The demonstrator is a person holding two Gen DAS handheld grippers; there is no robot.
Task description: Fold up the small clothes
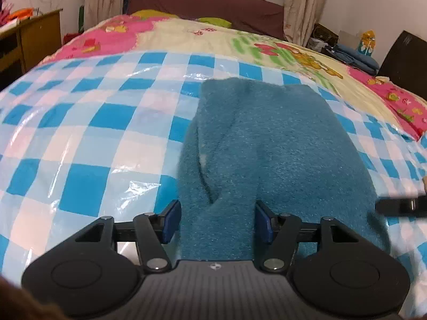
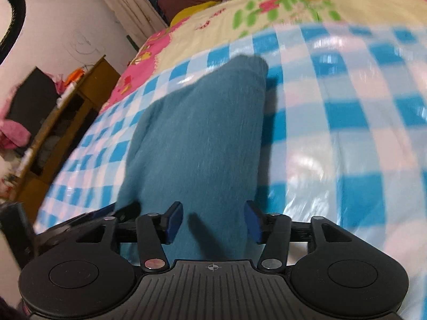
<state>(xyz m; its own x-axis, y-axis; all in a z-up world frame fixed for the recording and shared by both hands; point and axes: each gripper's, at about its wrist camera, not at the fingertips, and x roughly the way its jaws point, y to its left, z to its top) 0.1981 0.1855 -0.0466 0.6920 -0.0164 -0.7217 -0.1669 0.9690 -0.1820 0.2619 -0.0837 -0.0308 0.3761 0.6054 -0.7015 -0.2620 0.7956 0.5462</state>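
On the blue-checked plastic sheet (image 1: 80,138) covering the bed, a teal fuzzy garment (image 1: 267,138) lies folded beneath the left gripper (image 1: 217,222) and right gripper (image 2: 213,221), both parted and empty.

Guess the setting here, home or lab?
Home, most likely a bedroom: a bed with a cartoon-print quilt, window curtains behind it, and a cluttered wooden cabinet by the wall.
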